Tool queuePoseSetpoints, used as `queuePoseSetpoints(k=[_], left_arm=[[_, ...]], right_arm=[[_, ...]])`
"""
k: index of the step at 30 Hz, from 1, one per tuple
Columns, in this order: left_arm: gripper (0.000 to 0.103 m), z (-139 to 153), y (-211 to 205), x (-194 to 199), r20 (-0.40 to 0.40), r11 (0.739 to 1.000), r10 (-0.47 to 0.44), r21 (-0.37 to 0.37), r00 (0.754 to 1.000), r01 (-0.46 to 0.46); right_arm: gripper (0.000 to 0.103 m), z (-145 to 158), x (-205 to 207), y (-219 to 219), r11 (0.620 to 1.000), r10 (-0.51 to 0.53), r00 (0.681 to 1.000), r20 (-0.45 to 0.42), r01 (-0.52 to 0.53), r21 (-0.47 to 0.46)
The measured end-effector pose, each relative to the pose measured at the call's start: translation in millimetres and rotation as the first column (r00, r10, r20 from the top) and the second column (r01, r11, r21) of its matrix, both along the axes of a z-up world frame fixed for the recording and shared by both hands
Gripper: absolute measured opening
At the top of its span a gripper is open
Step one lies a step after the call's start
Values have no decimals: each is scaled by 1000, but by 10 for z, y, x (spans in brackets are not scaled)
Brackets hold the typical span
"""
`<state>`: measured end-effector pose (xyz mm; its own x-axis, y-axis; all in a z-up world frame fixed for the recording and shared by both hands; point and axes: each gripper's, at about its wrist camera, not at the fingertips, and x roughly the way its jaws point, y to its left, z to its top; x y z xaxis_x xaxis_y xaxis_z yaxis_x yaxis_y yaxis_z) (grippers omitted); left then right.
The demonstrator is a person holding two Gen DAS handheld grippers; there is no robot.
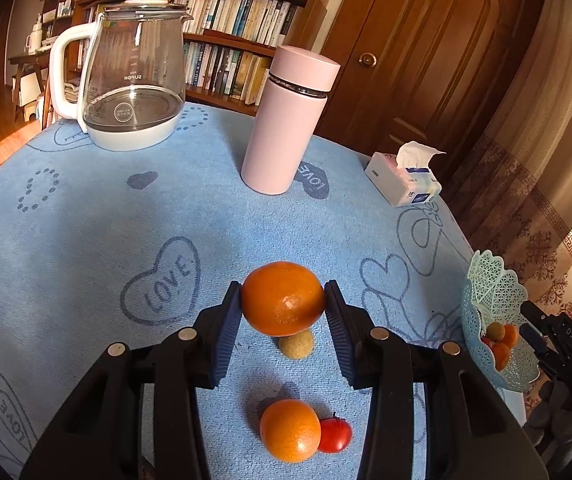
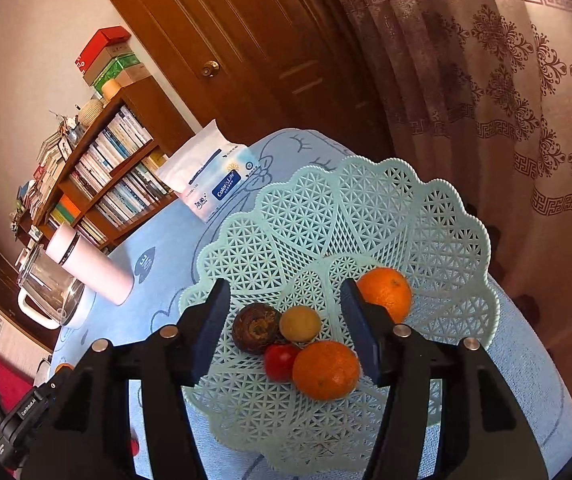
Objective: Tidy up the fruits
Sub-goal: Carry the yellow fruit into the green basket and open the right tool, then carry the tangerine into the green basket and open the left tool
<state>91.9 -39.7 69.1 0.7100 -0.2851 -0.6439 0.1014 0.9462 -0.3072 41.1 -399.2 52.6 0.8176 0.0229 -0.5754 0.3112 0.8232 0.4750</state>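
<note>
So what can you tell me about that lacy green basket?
The basket is pale mint plastic, an openwork lattice with a scalloped rim, shallow and flared. It sits near the edge of the blue tablecloth. It holds two oranges, a red fruit, a yellowish one and a dark brown one. The right gripper hovers open over it.

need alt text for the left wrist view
The left gripper holds an orange above a blue tablecloth; a kiwi, another orange and a tomato lie below.
</note>
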Motion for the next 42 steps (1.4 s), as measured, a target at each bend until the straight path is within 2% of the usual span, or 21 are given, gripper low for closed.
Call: queuePoseSetpoints(k=[6, 12, 18, 22, 26, 31, 37, 42], left_arm=[[42, 17, -61, -32, 8, 1000, -16, 4, 1000, 16], [42, 54, -209, -83, 21, 999, -50, 21, 999, 50], [42, 114, -504, -156, 33, 992, -116, 60, 993, 114], [42, 148, -753, -210, 38, 982, -175, 80, 984, 171], [42, 172, -1094, -259, 42, 964, -246, 118, 968, 239], [42, 191, -1519, -336, 54, 929, -350, 145, 935, 340], [42, 182, -1901, -351, 57, 891, -442, 140, 895, 431], [43, 106, -2091, -282, 38, 875, -476, 115, 878, 470]], right_arm=[[59, 48, -70, -16, 1000, -26, 999, 36, 26, -5], [59, 99, -119, 29, 997, -62, 997, 54, 65, -53], [64, 173, -204, 44, 985, -119, 989, 84, 128, -112], [64, 178, -238, 0, 982, -147, 985, 90, 156, -105], [64, 177, -265, -56, 980, -168, 981, 95, 176, -89], [64, 176, -286, -107, 978, -188, 977, 103, 196, -70], [64, 185, -335, -170, 974, -218, 969, 118, 224, -44], [64, 196, -335, -165, 974, -216, 969, 121, 222, -39]])
